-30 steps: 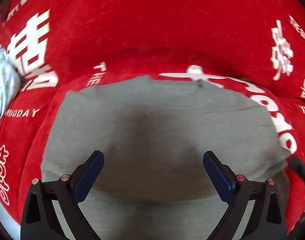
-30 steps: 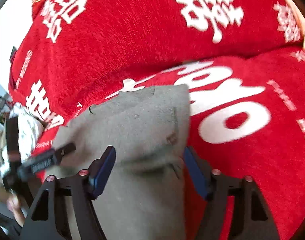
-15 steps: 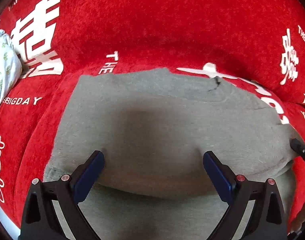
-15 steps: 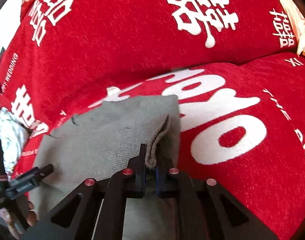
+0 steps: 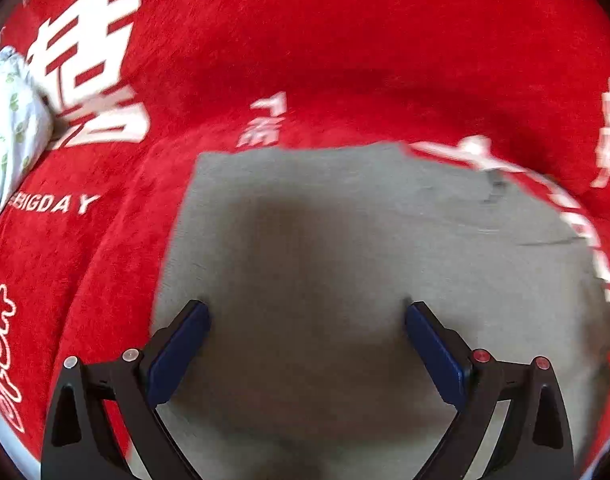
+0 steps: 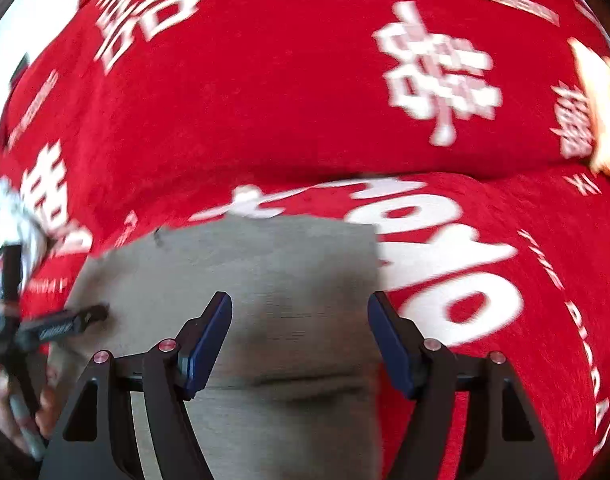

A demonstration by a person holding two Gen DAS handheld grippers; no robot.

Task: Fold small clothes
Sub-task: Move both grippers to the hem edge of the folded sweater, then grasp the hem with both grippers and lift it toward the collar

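Right gripper (image 6: 300, 322): jaws opening, standing wide, blue pads clear of the cloth and nothing pinched between them; the grey garment (image 6: 265, 280) lies flat beneath the gap, its right edge running just inside the right-hand pad. Left gripper (image 5: 307, 326): jaws spread wide, nothing gripped, pads over the same grey garment (image 5: 365, 240), which fills the space between and below them; a dark shadow sits on the cloth under the tool. Garment spread flat on a red blanket (image 5: 345, 60) printed with white characters and lettering, one near crease visible across it in the right wrist view. Its far edge lies along the foot of a raised red fold or cushion. In the right wrist view the left gripper (image 6: 89, 316) shows at the garment's left side, one fingertip over the cloth; contact cannot be judged. A person's hand (image 6: 21, 408) holds its handle at the lower left. A white leaf-printed cloth (image 5: 9, 120) sits bunched at the blanket's far left edge, well apart from the garment. Both views motion-blurred.
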